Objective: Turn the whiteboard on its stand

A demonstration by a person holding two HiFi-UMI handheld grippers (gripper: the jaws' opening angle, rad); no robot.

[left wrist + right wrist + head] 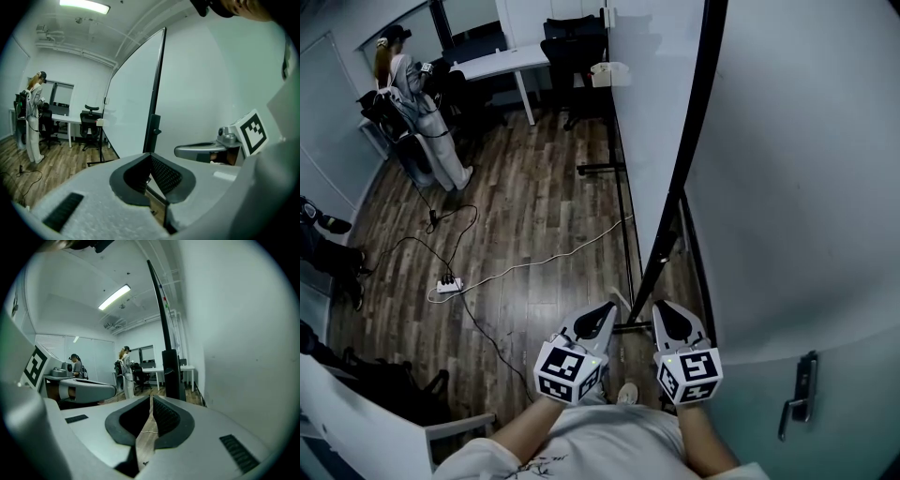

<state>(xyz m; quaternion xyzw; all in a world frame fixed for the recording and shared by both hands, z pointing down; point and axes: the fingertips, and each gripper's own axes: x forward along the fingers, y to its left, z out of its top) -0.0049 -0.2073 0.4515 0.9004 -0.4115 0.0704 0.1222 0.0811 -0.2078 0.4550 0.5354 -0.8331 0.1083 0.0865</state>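
Observation:
The whiteboard point(652, 103) stands edge-on before me, and its black frame point(680, 159) slants down toward the stand's foot bar point(628, 326). Both grippers are held low in front of it, side by side and apart from the frame. My left gripper point(609, 307) is shut with nothing between its jaws, and so is my right gripper point(662, 307). The left gripper view has the white board face point(133, 93) and its frame edge point(157, 84) beyond the shut left gripper point(150, 157). In the right gripper view the frame point(161, 310) and stand post point(171, 373) rise past the shut right gripper point(151, 399).
A white wall point(806, 187) with a door handle point(802, 384) is close on the right. A power strip point(448, 284) and cables lie on the wood floor at left. A person point(417, 94), a desk point(502, 64) and an office chair point(572, 42) are at the far end.

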